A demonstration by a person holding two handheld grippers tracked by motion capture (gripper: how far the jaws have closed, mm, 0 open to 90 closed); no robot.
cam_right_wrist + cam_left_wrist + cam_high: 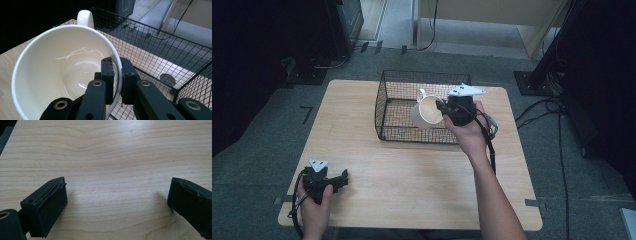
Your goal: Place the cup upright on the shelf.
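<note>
The right gripper (443, 107) is clamped on the wall of a white ceramic cup with a loop handle (426, 113), 1 jaw inside the rim and 1 outside, as the right gripper view (117, 65) shows. The cup (62, 72) is tipped on its side, its mouth towards the camera and its handle on the far side, held up within the black wire-mesh basket (387, 102) on the pale wooden table (412, 175). The left gripper (343, 178) rests near the table's front left corner, its 2 jaws (117, 195) wide apart above bare wood with nothing between them.
</note>
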